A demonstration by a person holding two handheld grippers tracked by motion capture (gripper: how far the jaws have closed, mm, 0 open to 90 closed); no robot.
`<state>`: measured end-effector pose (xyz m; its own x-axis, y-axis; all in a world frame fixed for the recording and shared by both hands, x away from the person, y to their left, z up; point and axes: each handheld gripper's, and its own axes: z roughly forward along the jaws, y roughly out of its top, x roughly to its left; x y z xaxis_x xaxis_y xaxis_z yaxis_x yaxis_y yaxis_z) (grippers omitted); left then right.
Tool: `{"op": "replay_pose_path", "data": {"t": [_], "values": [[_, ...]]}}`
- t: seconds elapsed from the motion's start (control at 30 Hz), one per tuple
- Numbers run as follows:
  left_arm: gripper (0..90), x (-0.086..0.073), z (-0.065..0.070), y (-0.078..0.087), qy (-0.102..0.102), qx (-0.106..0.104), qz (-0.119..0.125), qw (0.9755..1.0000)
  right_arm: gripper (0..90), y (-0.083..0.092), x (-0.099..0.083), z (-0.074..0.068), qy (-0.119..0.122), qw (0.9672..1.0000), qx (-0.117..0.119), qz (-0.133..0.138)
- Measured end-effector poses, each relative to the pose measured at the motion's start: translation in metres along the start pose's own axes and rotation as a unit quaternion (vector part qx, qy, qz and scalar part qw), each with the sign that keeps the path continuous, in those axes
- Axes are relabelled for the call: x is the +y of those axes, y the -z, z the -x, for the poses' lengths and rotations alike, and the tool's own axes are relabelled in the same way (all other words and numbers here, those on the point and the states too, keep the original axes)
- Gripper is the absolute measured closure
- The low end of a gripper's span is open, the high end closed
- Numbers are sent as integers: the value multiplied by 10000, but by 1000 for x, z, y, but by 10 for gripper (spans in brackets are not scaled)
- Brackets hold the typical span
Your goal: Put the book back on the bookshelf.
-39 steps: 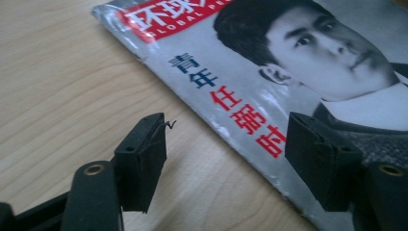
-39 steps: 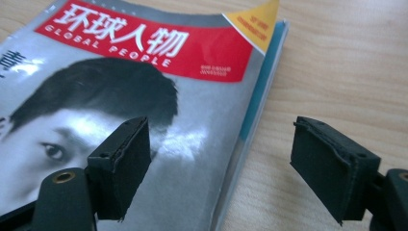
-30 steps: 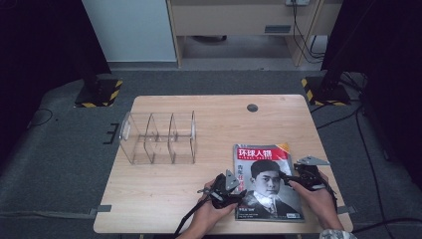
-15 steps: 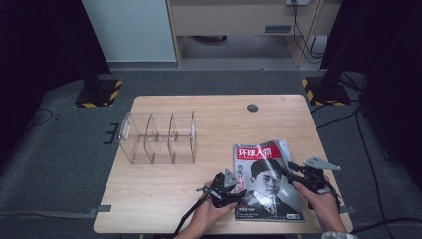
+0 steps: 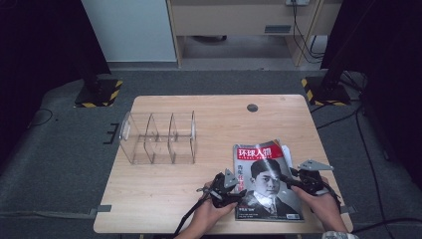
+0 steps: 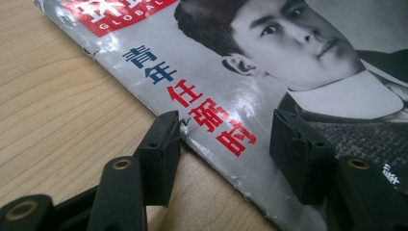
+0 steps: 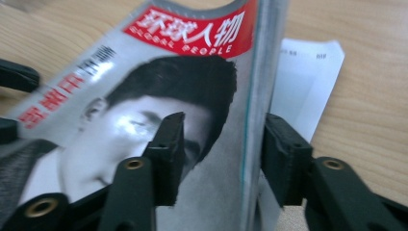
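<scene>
Magazine: the magazine (image 5: 266, 181) lies flat on the near right part of the bench (image 5: 209, 124), cover up, with loose white pages (image 7: 308, 82) sticking out at its right side.
Left gripper: the left gripper (image 5: 226, 191) sits at the magazine's left edge; its jaws stand apart, one on the wood just off the edge, one over the cover, and they do not clamp anything.
Right gripper: the right gripper (image 5: 298, 181) is at the magazine's right edge; its jaws have just been closing and stand on both sides of the raised edge, but a gap on each side is visible, so they do not yet press on it.
Risk, slip: if the right jaws close only on the glossy cover, I think the cover may bend or tear while the inner pages stay on the bench.
Risk, pages: the loose pages may fall out when the magazine is lifted, because nothing holds them.
Risk, left side: the left jaws may push the magazine sideways instead of getting under it, since the edge lies flat on the wood.
Rack: a clear rack (image 5: 157, 137) stands well apart on the left; a floppy magazine may catch on its dividers.
Hard to see: the right gripper view is blurred, so I cannot tell how many pages are between the jaws.
Hidden: the hands cover the magazine's near corners in the high view.
</scene>
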<state>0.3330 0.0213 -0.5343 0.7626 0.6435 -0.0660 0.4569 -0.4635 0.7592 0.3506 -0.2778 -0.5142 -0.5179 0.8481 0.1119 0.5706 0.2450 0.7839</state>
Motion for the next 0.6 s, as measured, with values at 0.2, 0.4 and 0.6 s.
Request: {"op": "replay_pose_path", "data": {"t": [0.2, 0.4, 0.6], "values": [[438, 0, 0, 0, -2, 1, -2, 10000, 537, 4, 0, -7, 124, 9996, 193, 141], [437, 0, 0, 0, 5, 6, -6, 10000, 604, -2, -1, -2, 10, 9997, 239, -80], [435, 1, 0, 0, 1, 9, -12, 10000, 504, -7, 3, -16, 334, 9987, 345, -162]]}}
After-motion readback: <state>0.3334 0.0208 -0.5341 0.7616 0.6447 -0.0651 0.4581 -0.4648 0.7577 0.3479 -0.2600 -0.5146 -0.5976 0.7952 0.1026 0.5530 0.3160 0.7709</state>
